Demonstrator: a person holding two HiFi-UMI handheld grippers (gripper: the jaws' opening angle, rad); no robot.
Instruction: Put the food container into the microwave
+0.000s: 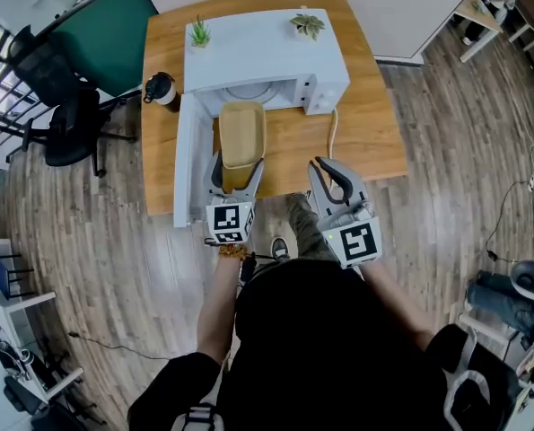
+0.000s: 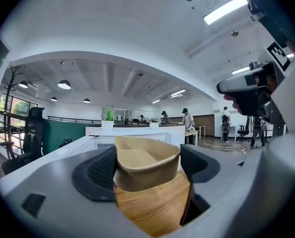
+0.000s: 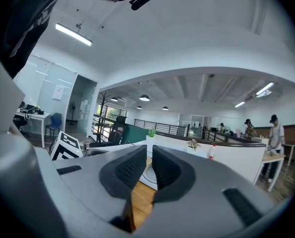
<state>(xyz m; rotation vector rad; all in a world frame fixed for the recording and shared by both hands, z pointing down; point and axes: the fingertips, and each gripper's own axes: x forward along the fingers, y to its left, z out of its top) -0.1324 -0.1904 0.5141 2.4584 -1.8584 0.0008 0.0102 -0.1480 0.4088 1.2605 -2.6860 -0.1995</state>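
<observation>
A tan paper food container (image 1: 241, 142) is held above the wooden table (image 1: 365, 133), its far end close to the open mouth of the white microwave (image 1: 265, 57). My left gripper (image 1: 237, 171) is shut on the container's near end; in the left gripper view the container (image 2: 146, 166) sits squeezed between both pads. The microwave door (image 1: 187, 162) swings out to the left. My right gripper (image 1: 325, 171) hangs over the table's front edge, shut with nothing in it, and its pads (image 3: 129, 171) nearly touch in the right gripper view.
Two small potted plants (image 1: 199, 32) (image 1: 308, 25) stand on the microwave's top. A dark bottle (image 1: 160, 89) sits at the table's left edge. A white cable (image 1: 333, 133) runs down from the microwave. A black office chair (image 1: 69, 119) stands left of the table.
</observation>
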